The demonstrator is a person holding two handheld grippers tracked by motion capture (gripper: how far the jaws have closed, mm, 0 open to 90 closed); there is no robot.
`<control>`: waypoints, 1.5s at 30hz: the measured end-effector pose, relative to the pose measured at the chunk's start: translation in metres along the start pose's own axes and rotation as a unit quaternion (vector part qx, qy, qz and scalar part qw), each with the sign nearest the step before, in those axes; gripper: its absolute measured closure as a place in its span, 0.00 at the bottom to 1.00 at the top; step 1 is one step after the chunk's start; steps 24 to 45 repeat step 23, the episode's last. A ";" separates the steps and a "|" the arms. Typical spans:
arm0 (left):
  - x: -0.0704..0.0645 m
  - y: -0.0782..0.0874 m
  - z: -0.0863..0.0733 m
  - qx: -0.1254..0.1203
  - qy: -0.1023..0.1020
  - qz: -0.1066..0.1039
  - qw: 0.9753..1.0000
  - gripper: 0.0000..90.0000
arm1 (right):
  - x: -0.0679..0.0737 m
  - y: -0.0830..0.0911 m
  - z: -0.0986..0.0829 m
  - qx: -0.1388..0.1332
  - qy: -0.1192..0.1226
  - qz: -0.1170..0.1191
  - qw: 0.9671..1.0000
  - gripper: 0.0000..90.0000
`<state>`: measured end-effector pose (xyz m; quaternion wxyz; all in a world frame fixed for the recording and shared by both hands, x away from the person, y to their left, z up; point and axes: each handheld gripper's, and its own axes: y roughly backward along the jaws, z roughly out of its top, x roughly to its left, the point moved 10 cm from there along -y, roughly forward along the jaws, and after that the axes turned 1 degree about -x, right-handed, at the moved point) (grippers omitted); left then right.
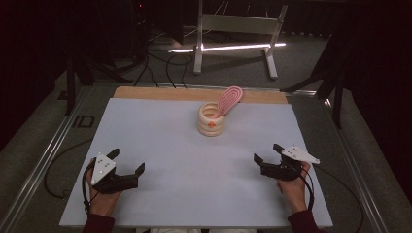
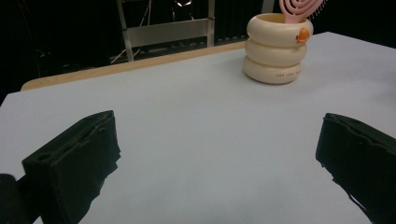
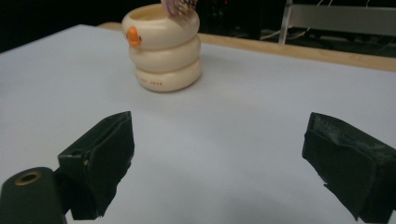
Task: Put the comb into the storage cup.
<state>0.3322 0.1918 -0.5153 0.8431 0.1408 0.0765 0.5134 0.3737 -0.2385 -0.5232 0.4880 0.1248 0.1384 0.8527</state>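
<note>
A pale grey-white table (image 1: 160, 136) with a bare wooden strip along its far edge carries one thing — a cream ringed holder (image 1: 212, 120), standing upright toward the far middle. A pink comb-like piece (image 1: 229, 100) — probably a hairbrush — leans out of it.

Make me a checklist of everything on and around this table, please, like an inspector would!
Surface: pale sheet over a wooden table, flat, no spills seen.
Job's things: cream ringed cup with an orange spot, upright toward the far edge; pink comb stands in it, leaning out to the right.
Clutter: nothing seen.
Grippers: left gripper and right gripper near the front corners, jaws open, holding nothing, both far from the cup.
Cables: a black cable loops off the left side; another trails from the right gripper; more lie on the floor behind.
Surroundings: dark room, grey floor, a white metal stand behind the table.
</note>
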 end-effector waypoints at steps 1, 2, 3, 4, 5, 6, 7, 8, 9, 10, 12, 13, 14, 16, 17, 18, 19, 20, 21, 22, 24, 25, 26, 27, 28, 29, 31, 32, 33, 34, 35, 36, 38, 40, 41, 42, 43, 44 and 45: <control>0.000 0.000 0.000 0.000 -0.001 0.001 1.000 0.00 | 0.000 0.002 0.000 -0.004 -0.001 0.002 1.000 0.10; 0.000 0.000 0.000 -0.001 0.000 0.001 1.000 0.00 | 0.000 0.004 0.001 -0.009 -0.002 0.001 1.000 0.10; 0.000 0.000 0.000 -0.002 -0.001 0.001 1.000 0.00 | 0.000 0.005 0.002 -0.017 -0.002 0.001 1.000 0.10; 0.000 0.000 0.000 -0.003 -0.001 0.002 1.000 0.00 | 0.000 0.007 0.001 -0.019 -0.001 -0.001 1.000 0.10; 0.001 0.000 0.000 -0.003 -0.002 0.003 1.000 0.00 | 0.000 0.007 0.001 -0.019 0.001 -0.004 1.000 0.10; 0.001 0.000 0.000 -0.005 -0.001 0.003 1.000 0.00 | 0.000 0.008 0.000 -0.019 0.003 -0.006 1.000 0.10; 0.001 0.000 0.001 -0.006 -0.001 0.003 1.000 0.00 | 0.000 0.009 0.000 -0.021 0.002 -0.008 1.000 0.10; 0.001 0.001 0.001 -0.008 -0.002 0.004 1.000 0.00 | 0.001 0.009 -0.001 -0.022 0.001 -0.007 1.000 0.10; 0.001 0.001 0.001 -0.008 -0.002 0.005 1.000 0.00 | 0.001 0.010 -0.001 -0.022 0.005 -0.010 1.000 0.10; 0.001 0.001 0.001 -0.009 -0.002 0.006 1.000 0.00 | 0.001 0.011 0.000 -0.025 0.008 -0.012 1.000 0.10; 0.002 0.001 0.000 -0.009 -0.001 0.007 1.000 0.00 | 0.002 0.012 0.002 -0.031 0.007 -0.013 0.999 0.10; 0.002 0.000 -0.001 -0.007 -0.001 0.008 1.000 0.00 | 0.002 0.012 0.002 -0.031 0.009 -0.013 0.999 0.10; 0.003 0.000 -0.002 -0.005 -0.001 0.010 1.000 0.00 | 0.002 0.012 0.001 -0.031 0.012 -0.015 0.999 0.10; 0.003 -0.001 -0.003 -0.004 0.000 0.011 1.000 0.00 | 0.002 0.011 0.001 -0.031 0.011 -0.016 0.999 0.10; 0.003 -0.001 -0.004 -0.003 -0.001 0.013 1.000 0.00 | 0.002 0.012 0.001 -0.031 0.012 -0.017 0.999 0.10; 0.003 -0.002 -0.004 -0.002 -0.001 0.013 1.000 0.00 | 0.002 0.012 0.000 -0.030 0.015 -0.019 0.999 0.10; 0.003 -0.002 -0.004 -0.001 -0.001 0.014 1.000 0.00 | 0.003 0.012 0.000 -0.030 0.017 -0.020 0.999 0.10; 0.003 -0.002 -0.005 -0.001 -0.001 0.015 1.000 0.00 | 0.003 0.011 0.000 -0.029 0.018 -0.019 0.999 0.10; 0.004 -0.002 -0.005 -0.001 -0.002 0.016 1.000 0.00 | 0.004 0.011 -0.001 -0.029 0.018 -0.017 0.999 0.10; 0.004 -0.002 -0.005 -0.001 -0.002 0.016 1.000 0.00 | 0.005 0.011 -0.001 -0.027 0.019 -0.017 0.999 0.10; 0.005 -0.002 -0.005 -0.001 -0.001 0.017 1.000 0.00 | 0.005 0.011 -0.001 -0.028 0.021 -0.016 0.999 0.10; 0.005 -0.002 -0.005 -0.001 -0.001 0.017 1.000 0.00 | 0.005 0.011 -0.001 -0.028 0.021 -0.016 0.999 0.10; 0.005 -0.002 -0.005 -0.001 -0.001 0.017 1.000 0.00 | 0.005 0.011 -0.001 -0.028 0.021 -0.016 0.999 0.10; 0.005 -0.002 -0.005 -0.001 -0.001 0.017 1.000 0.00 | 0.005 0.011 -0.001 -0.028 0.021 -0.016 0.999 0.10; 0.005 -0.002 -0.005 -0.001 -0.001 0.017 1.000 0.00 | 0.005 0.011 -0.001 -0.028 0.021 -0.016 0.999 0.10; 0.005 -0.002 -0.005 -0.001 -0.001 0.017 1.000 0.00 | 0.005 0.011 -0.001 -0.028 0.021 -0.016 0.999 0.10; 0.005 -0.002 -0.005 -0.001 -0.001 0.017 1.000 0.00 | 0.005 0.011 -0.001 -0.028 0.021 -0.016 0.999 0.10; 0.005 -0.002 -0.005 -0.001 -0.001 0.017 1.000 0.00 | 0.005 0.011 -0.001 -0.028 0.021 -0.016 0.999 0.10; 0.005 -0.002 -0.005 -0.001 -0.001 0.017 1.000 0.00 | 0.005 0.011 -0.001 -0.028 0.021 -0.016 0.999 0.10; 0.005 -0.002 -0.005 -0.001 -0.001 0.017 1.000 0.00 | 0.005 0.011 -0.001 -0.028 0.021 -0.016 0.999 0.10; 0.005 -0.002 -0.005 -0.001 -0.001 0.017 1.000 0.00 | 0.005 0.011 -0.001 -0.028 0.021 -0.016 0.999 0.10; 0.005 -0.002 -0.005 -0.001 -0.001 0.017 1.000 0.00 | 0.005 0.011 -0.001 -0.028 0.021 -0.016 0.999 0.10; 0.005 -0.002 -0.005 -0.001 -0.001 0.017 1.000 0.00 | 0.005 0.011 -0.001 -0.028 0.021 -0.016 0.999 0.10; 0.005 -0.002 -0.005 -0.001 -0.001 0.017 1.000 0.00 | 0.005 0.011 -0.001 -0.028 0.021 -0.016 0.999 0.10; 0.005 -0.002 -0.005 -0.001 -0.001 0.017 1.000 0.00 | 0.005 0.011 -0.001 -0.028 0.021 -0.016 0.999 0.10; 0.005 -0.002 -0.005 -0.001 -0.001 0.017 1.000 0.00 | 0.005 0.011 -0.001 -0.028 0.021 -0.016 0.999 0.10; 0.005 -0.002 -0.005 -0.001 -0.001 0.017 1.000 0.00 | 0.005 0.011 -0.001 -0.028 0.021 -0.016 0.999 0.10; 0.005 -0.002 -0.005 -0.001 -0.001 0.017 1.000 0.00 | 0.005 0.011 -0.001 -0.028 0.021 -0.016 0.999 0.10; 0.005 -0.002 -0.005 -0.001 -0.001 0.017 1.000 0.00 | 0.005 0.011 -0.001 -0.028 0.021 -0.016 0.999 0.10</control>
